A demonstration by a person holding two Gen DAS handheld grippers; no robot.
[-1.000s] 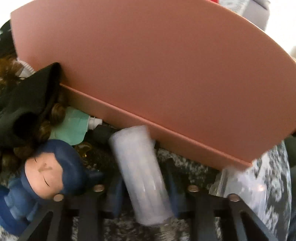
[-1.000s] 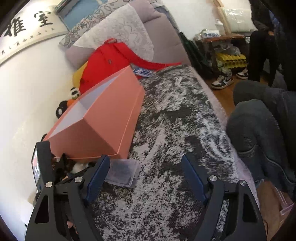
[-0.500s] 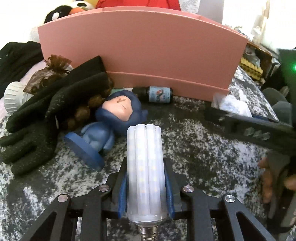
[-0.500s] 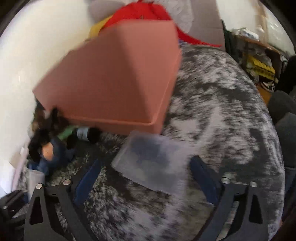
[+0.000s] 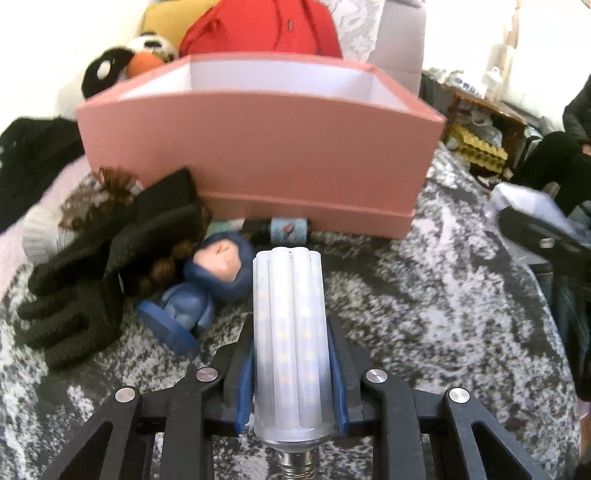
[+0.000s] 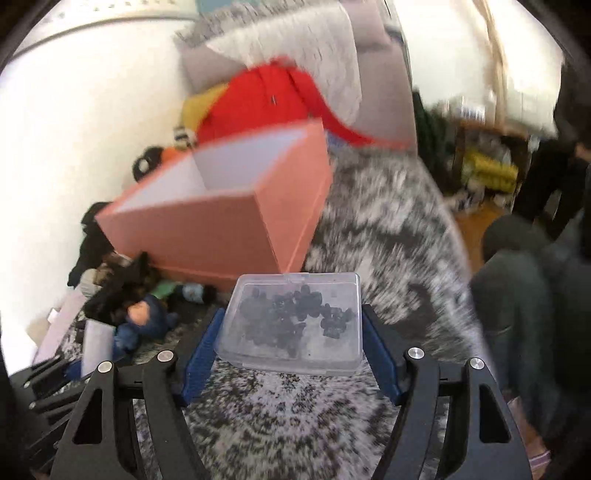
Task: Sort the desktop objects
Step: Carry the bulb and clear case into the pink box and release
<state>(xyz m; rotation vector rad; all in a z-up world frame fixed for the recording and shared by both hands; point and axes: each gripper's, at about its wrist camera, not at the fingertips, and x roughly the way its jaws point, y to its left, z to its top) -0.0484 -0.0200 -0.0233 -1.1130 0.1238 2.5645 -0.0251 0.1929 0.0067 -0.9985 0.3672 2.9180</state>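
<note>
My left gripper [image 5: 290,373] is shut on a white LED corn bulb [image 5: 288,332] and holds it above the speckled cloth, in front of an open pink box [image 5: 258,155]. My right gripper [image 6: 291,343] is shut on a clear plastic case of small black pieces [image 6: 295,321], raised to the right front of the pink box [image 6: 229,225]. A blue figurine [image 5: 199,288], black gloves [image 5: 99,266] and a small bottle [image 5: 284,230] lie against the box's front. The bulb [image 6: 96,347] also shows at the lower left of the right wrist view.
A red bag [image 5: 258,29], a yellow cushion and plush toys [image 5: 129,62] sit behind the box. A person in dark clothes [image 6: 524,295] sits at the right. A low shelf with clutter [image 5: 476,125] stands at the far right.
My left gripper has lifted the bulb and drawn back from the box. My right gripper has closed on the clear case and raised it off the cloth.
</note>
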